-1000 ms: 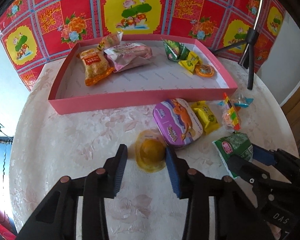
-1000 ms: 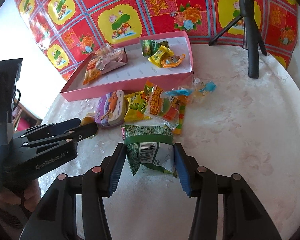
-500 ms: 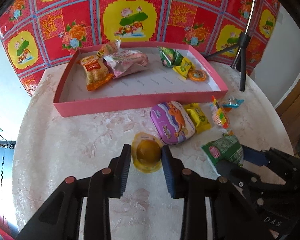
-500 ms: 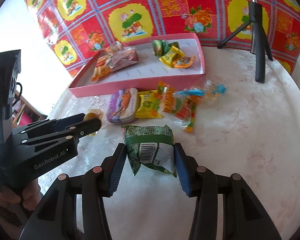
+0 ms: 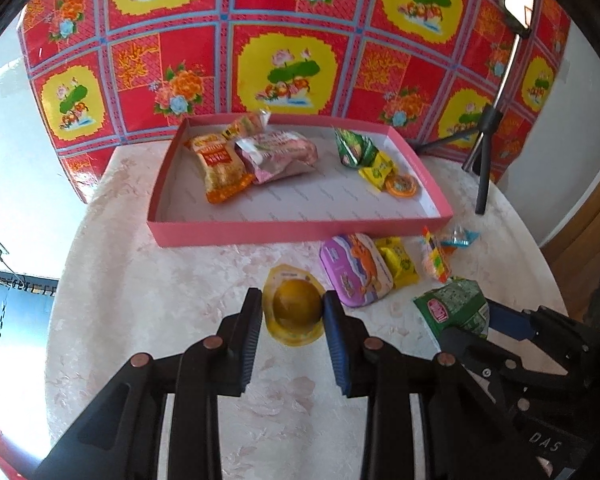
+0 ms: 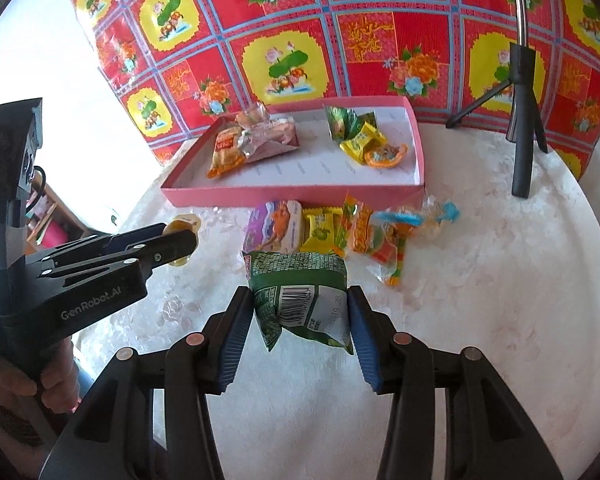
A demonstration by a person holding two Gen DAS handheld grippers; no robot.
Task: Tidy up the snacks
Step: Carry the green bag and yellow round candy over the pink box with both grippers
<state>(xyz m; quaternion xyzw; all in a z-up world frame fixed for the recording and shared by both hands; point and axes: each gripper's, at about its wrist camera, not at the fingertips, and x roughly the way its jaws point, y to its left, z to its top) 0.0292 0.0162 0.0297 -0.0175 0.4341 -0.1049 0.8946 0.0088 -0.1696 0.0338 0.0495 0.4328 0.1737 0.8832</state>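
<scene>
The left gripper (image 5: 293,312) is now closed on the yellow jelly cup (image 5: 296,307), pads touching its dome, where a second ago it straddled it loosely; the right gripper (image 6: 300,322) carries the green packet (image 6: 300,296) nearer the pink box (image 6: 296,192)

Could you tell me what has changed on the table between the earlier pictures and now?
The left hand-held gripper closed from open onto the yellow jelly cup and lifted it. The right hand-held gripper, already shut on the green snack packet, raised it too. The snacks in the pink tray stayed put.
</scene>
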